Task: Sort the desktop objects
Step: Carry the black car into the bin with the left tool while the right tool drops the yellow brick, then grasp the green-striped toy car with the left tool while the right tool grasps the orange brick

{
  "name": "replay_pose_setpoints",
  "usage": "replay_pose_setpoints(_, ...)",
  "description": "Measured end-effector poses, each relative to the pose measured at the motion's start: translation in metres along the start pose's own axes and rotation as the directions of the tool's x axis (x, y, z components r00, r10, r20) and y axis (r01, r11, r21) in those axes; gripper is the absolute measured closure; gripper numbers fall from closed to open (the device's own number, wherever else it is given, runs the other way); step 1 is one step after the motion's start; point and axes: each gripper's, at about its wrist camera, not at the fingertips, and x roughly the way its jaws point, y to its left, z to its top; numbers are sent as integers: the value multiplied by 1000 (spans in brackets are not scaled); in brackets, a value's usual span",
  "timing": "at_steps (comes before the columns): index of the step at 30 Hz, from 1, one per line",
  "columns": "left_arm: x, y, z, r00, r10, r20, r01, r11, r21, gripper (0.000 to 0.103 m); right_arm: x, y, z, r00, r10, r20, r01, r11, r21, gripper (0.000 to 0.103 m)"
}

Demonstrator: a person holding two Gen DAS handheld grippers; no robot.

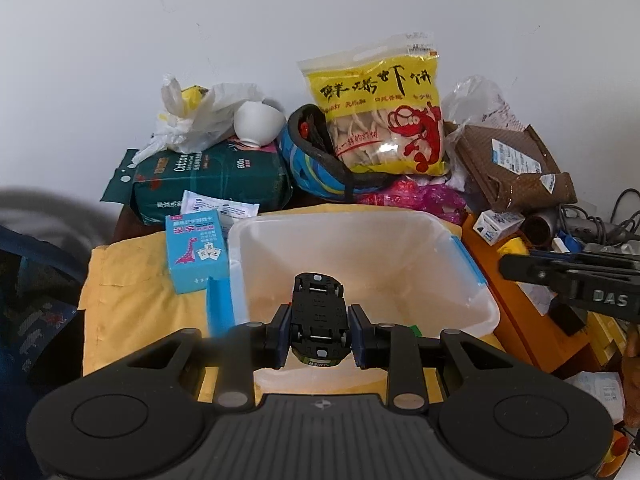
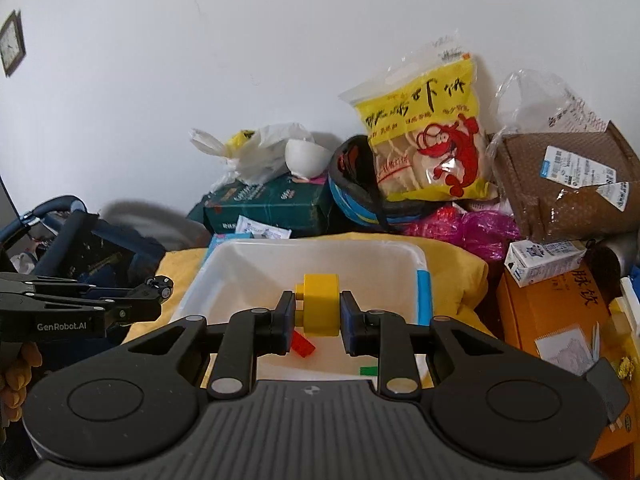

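Clutter crowds the far edge of the table against a white wall: a yellow snack bag (image 1: 378, 116) with a red shrimp printed on it leans upright there, a blue and black helmet (image 1: 316, 160) sits just below it, and a dark green tissue pack (image 1: 212, 182) lies to the left with a white bowl (image 1: 256, 122) tipped on top. A torn brown cardboard box (image 1: 516, 168) sits toward the right edge.

A white plastic bin (image 1: 440, 236) rests on a yellow cloth (image 1: 132, 280) in the middle of the table. A light blue card box (image 1: 198, 254) with a pink dinosaur stands just beside the bin's left wall.

The left gripper (image 1: 318, 330) hangs above the near part of the bin, its jaws clamped on a black toy car (image 1: 318, 308) turned underside up, with the axles showing.

The right gripper (image 2: 318, 318) is also over the bin (image 2: 240, 264), jaws clamped on a yellow block (image 2: 320, 304). Beneath it, on the bin's floor, lie a red brick (image 2: 303, 345) and a green brick (image 2: 368, 371), apart from each other.
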Motion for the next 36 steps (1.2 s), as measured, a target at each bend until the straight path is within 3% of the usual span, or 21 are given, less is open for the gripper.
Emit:
replay_pose_setpoints(12, 27, -3, 22, 999, 16, -47, -15, 1000, 13, 70, 36, 0, 17, 997, -21, -80, 19, 1000, -22, 77)
replay_pose_setpoints(15, 33, -1, 27, 998, 39, -48, -39, 999, -8, 58, 45, -2, 19, 995, -39, -91, 37, 999, -21, 75)
replay_pose_setpoints(18, 33, 1, 29, 997, 75, -19, -75, 997, -4, 54, 50, -3, 21, 996, -59, -70, 57, 997, -43, 47)
replay_pose_setpoints(21, 28, -1, 21, 998, 66, 5, -66, 997, 32, 54, 47, -4, 19, 996, -78, -50, 75, 995, -62, 46)
replay_pose_setpoints(25, 12, -6, -16, 998, 50, 44, -55, 993, 108, 54, 32, -14, -3, 998, -48, -28, 47, 999, -20, 46)
replay_pose_setpoints(28, 0, -6, -60, 999, 34, 41, -38, 991, 126, 54, 15, -19, -38, 999, -31, -13, 31, 999, 7, 46)
replay_pose_setpoints(32, -8, -3, -124, 1000, 26, -1, -25, 995, 97, 54, 0, -21, -99, 999, -27, -34, 28, 999, 21, 46)
replay_pose_setpoints(36, -6, -3, -178, 996, 29, -83, -22, 997, 80, 54, -2, -15, -164, 993, -32, -111, 29, 999, -27, 51)
